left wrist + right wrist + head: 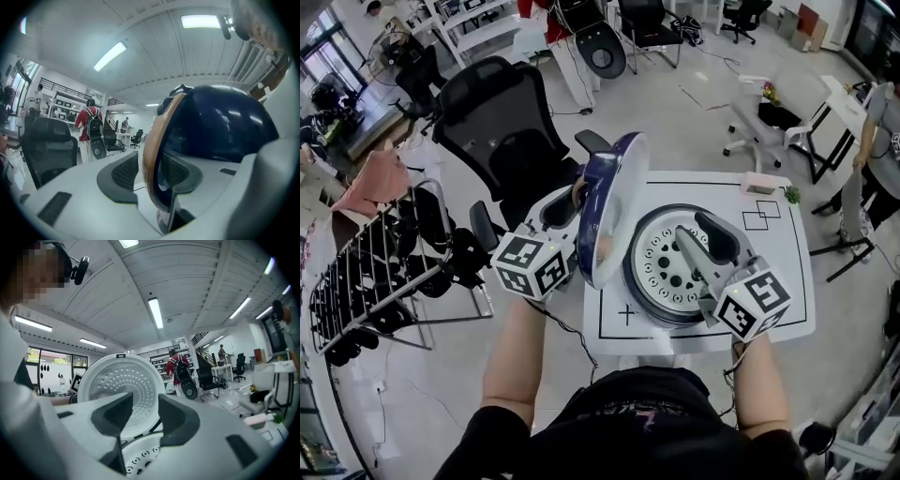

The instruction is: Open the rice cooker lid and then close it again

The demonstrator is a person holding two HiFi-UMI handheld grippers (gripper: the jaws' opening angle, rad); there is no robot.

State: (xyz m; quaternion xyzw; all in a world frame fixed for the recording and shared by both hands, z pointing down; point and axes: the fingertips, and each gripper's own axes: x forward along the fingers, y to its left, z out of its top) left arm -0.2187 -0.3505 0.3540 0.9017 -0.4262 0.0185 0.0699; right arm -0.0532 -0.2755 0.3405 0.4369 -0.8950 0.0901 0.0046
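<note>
Office: swivel chairs (pixel 502 122), desks (pixel 847 96), strip lights (pixel 109 56).

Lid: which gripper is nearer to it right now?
Left. The left gripper has the upright lid's rim between its jaws; the right gripper sits over the open cooker, apart from the lid, jaws empty.

Surroundings you are looking at:

- White bench (pixel 787 272), carrying black ruled lines. A small pink box (pixel 764 184) and a sprig of green (pixel 791 194) are lying at its far right corner.
- Black office chair (pixel 502 122), standing just beyond the bench's far left corner.
- Wire rack (pixel 375 272), standing at your left with dark items hanging on it. A pink cloth (pixel 375 178) is draping just beyond it.
- Person in a red top (pixel 92 123), wearing a black backpack and standing well back in the room.
- Ceiling strip light (pixel 109 56), glowing overhead.
</note>
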